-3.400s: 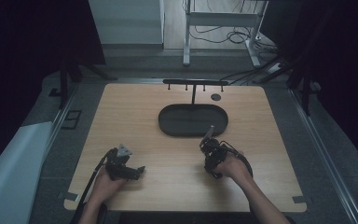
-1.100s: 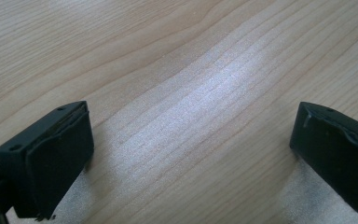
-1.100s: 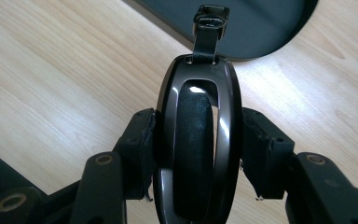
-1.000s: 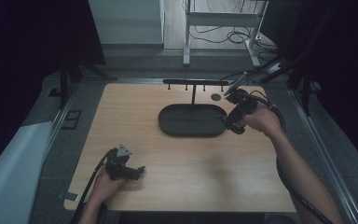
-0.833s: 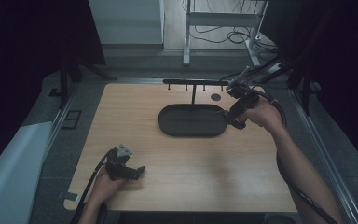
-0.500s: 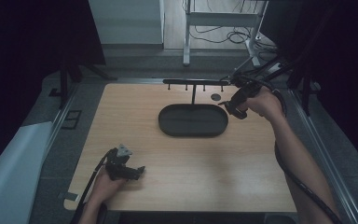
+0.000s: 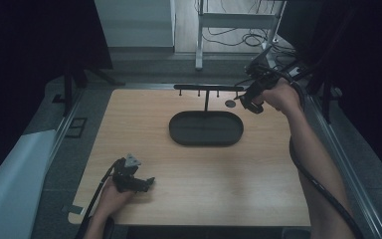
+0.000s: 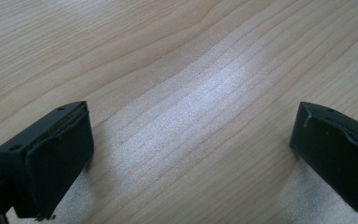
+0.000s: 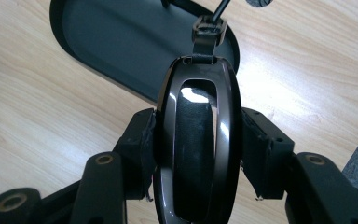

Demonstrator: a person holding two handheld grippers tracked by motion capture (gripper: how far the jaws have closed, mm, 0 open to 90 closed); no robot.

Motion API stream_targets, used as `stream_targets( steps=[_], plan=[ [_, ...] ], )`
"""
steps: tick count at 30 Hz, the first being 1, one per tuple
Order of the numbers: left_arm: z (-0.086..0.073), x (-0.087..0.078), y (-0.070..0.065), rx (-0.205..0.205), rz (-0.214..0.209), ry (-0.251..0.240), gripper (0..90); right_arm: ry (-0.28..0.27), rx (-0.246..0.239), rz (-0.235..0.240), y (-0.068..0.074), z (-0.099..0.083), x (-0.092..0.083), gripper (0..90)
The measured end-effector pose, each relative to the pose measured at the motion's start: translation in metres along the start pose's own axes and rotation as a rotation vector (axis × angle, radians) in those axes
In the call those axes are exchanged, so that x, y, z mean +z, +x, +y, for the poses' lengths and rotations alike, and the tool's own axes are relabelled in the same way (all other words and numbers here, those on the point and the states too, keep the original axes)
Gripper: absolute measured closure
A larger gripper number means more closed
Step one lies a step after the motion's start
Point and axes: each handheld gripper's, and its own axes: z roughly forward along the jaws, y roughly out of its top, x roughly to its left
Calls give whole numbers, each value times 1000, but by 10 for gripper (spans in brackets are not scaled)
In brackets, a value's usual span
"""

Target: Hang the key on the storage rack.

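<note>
A glossy black oval fob (image 9: 198,88) with a small strap loop (image 9: 209,30) at its top is clamped between the jaws of my right gripper (image 9: 198,140). In the high view my right gripper (image 7: 248,98) is held up at the back right, by the right end of the black T-shaped hanger bar (image 7: 209,88). That bar rises from an oval black tray (image 7: 175,133). My left gripper (image 7: 146,183) rests on the table at the front left. Its jaws stand wide apart in the left gripper view (image 8: 191,149), with bare wood between them.
A small dark disc (image 7: 230,103) lies on the wooden table (image 7: 258,169) just behind the tray, close to my right gripper. The right forearm and a black cable (image 7: 318,184) stretch along the table's right side. Table edges and dark floor surround the top.
My right gripper, shut on the fob, has travelled from the front middle of the table to the back right, rising to the hanger bar's right end. The left gripper has stayed put.
</note>
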Motion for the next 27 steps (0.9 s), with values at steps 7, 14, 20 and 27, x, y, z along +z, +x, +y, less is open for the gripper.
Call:
stream_targets(
  steps=[7,14,20,27],
  plan=[
    [0,0,0,0,0,0,0,-18,13,-22,-1,10,-8,488],
    [0,0,0,-2,0,1,0,-27,20,-36,-1,20,-8,488],
    [0,0,0,0,1,0,0,-38,24,-48,-1,28,-5,488],
    [0,0,0,-3,0,0,0,-52,39,-63,-2,35,-2,488]
  ],
)
